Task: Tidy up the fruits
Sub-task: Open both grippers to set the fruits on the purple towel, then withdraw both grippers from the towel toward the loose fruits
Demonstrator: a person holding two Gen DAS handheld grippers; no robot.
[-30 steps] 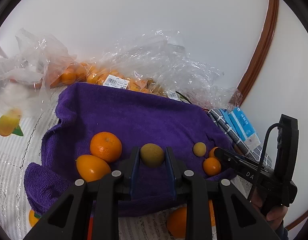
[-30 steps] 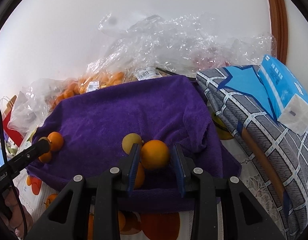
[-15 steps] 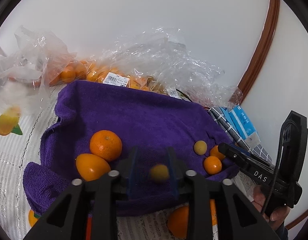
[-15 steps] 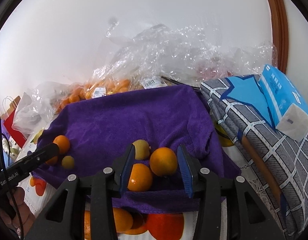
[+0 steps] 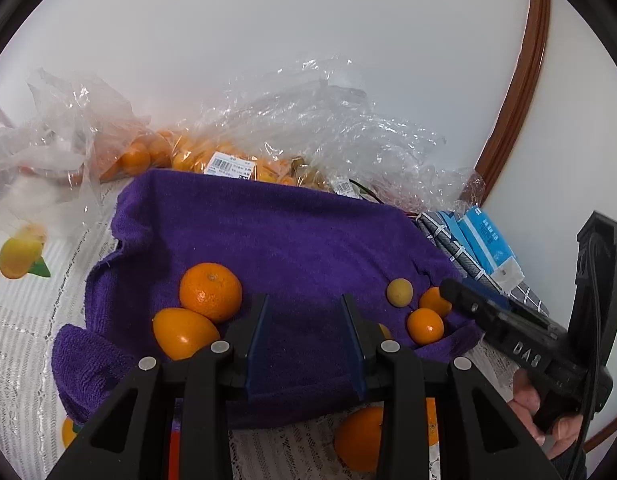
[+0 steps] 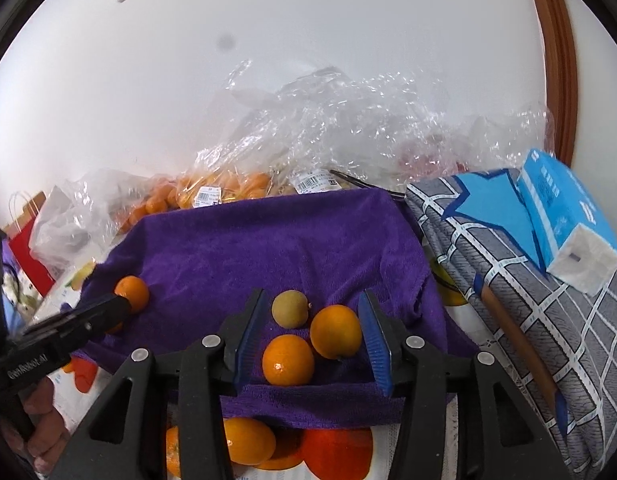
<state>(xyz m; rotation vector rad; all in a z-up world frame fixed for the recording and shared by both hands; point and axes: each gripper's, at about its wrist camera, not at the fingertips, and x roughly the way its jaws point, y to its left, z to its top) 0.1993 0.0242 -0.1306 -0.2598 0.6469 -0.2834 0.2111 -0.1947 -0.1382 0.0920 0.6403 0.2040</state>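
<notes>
A purple towel [image 5: 292,240] is spread over the worktop [image 5: 24,320] as a soft bed, and its raised, rumpled edges are judged to keep round fruit from rolling off. On its left part, in the left wrist view, 2 larger fruits are gathered touching each other: a round orange [image 5: 210,291] with its stem dimple turned up and toward the camera, and nearer, an oval orange fruit [image 5: 184,333] whose long axis runs from near left to far right. On the right part, 3 smaller fruits are clustered: a yellow-green fruit [image 6: 290,309] at the far side, with its stem nub pointing right, a small orange [image 6: 288,359] nearest, and another small orange [image 6: 335,337] to the right. The grouping by size is judged to be the sorting in progress.

The left claw [image 5: 304,340] is held wide and empty over bare towel beside the large pair. The right claw [image 6: 311,340] is likewise spread wide, holding nothing; the small cluster lies between its blades in the view, though contact cannot be told. More oranges remain in the clear plastic bags [image 5: 308,136] at the far edge, and a few lie off the towel near the camera
</notes>
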